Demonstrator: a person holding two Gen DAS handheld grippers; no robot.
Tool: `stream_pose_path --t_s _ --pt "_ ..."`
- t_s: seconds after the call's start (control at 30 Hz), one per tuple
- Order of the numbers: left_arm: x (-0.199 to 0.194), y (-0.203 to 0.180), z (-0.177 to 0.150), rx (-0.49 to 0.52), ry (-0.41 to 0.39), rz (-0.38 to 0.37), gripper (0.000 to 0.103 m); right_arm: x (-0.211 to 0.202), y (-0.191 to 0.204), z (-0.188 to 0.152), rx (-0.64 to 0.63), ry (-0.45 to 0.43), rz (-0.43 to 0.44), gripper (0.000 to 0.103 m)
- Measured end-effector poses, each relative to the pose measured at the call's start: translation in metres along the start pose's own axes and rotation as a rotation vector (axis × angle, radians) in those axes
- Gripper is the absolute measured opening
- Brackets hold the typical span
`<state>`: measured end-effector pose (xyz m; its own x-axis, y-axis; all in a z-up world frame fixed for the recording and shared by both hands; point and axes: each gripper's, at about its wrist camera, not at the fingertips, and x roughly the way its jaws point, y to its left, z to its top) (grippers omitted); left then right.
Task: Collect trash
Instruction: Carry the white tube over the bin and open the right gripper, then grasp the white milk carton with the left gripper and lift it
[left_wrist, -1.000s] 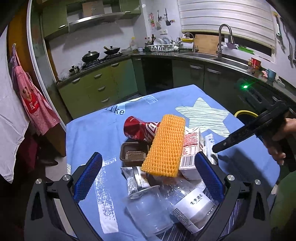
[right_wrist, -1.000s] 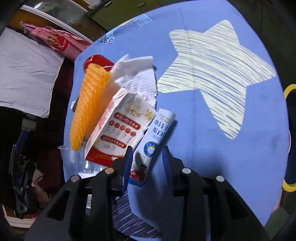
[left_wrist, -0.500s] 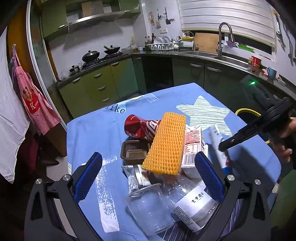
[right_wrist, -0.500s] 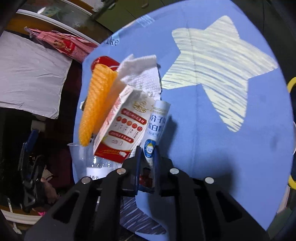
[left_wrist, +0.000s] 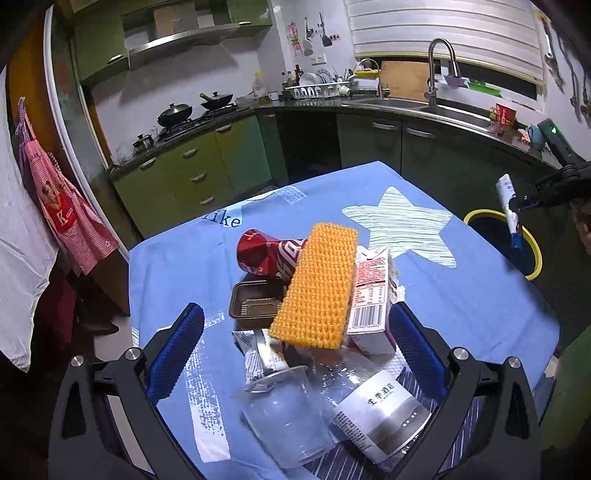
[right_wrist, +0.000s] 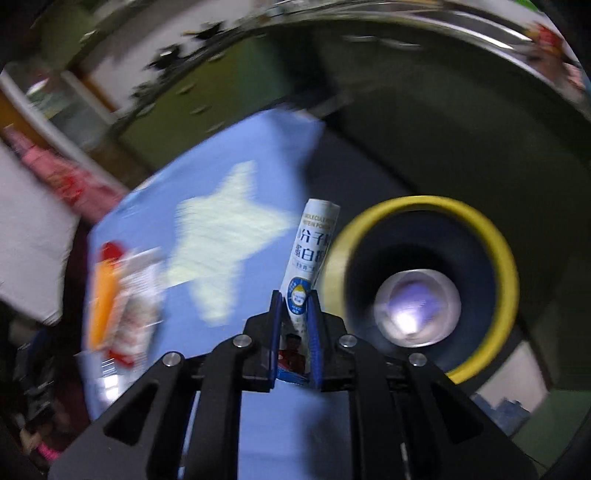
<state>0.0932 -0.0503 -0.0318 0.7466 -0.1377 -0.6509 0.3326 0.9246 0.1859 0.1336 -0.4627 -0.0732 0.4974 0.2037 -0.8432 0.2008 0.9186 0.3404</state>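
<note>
My right gripper (right_wrist: 294, 301) is shut on a white and blue sachet (right_wrist: 313, 246) and holds it in the air beside the yellow-rimmed trash bin (right_wrist: 491, 236). The sachet (left_wrist: 508, 201) also shows in the left wrist view, above the bin (left_wrist: 532, 254). My left gripper (left_wrist: 291, 332) is open over the trash pile: an orange sponge (left_wrist: 317, 291), a red and white carton (left_wrist: 371, 299), a crushed red can (left_wrist: 264, 253), a brown tray (left_wrist: 251, 304), a clear cup (left_wrist: 288, 417) and a clear bottle (left_wrist: 373, 410).
The pile lies on a table with a blue cloth (left_wrist: 177, 266) bearing a pale star (left_wrist: 402, 225). The bin stands on the floor off the table's right edge. Green kitchen cabinets (left_wrist: 192, 173) and a sink counter (left_wrist: 436, 107) run behind.
My right gripper closed on the sachet, lifted it off the table and swung it right to the bin. The left gripper has stayed open over the pile.
</note>
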Motion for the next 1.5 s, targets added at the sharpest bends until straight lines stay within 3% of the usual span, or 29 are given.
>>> stream_pose_path --t_s 0.17,0.33,0.53,0.6,0.73,1.07,1.23,1.5 --pt "0.000 -0.010 0.004 0.031 0.006 0.005 0.098 0.041 -0.061 0.004 0.061 0.032 -0.151 0.013" --pt "0.001 -0.018 0.007 0.056 0.015 0.013 0.099 0.085 -0.099 0.005 0.110 0.097 -0.203 0.015" --pt "0.009 -0.023 0.009 0.068 0.035 0.020 0.099 0.111 -0.113 0.003 0.124 0.127 -0.236 0.021" --pt "0.011 -0.024 0.011 0.060 0.035 0.014 0.099 0.111 -0.113 0.004 0.118 0.127 -0.237 0.028" --pt "0.011 -0.026 0.013 0.062 0.032 -0.004 0.099 0.095 -0.105 0.005 0.096 0.091 -0.230 0.029" --pt "0.026 -0.058 0.019 0.170 0.101 -0.193 0.098 0.041 -0.085 -0.013 0.065 -0.023 -0.134 0.038" --pt "0.042 -0.069 0.031 0.193 0.169 -0.361 0.098 0.043 -0.084 -0.022 0.069 -0.014 -0.113 0.040" --pt "0.079 -0.075 0.036 0.199 0.296 -0.446 0.098 0.045 -0.083 -0.029 0.071 -0.009 -0.088 0.041"
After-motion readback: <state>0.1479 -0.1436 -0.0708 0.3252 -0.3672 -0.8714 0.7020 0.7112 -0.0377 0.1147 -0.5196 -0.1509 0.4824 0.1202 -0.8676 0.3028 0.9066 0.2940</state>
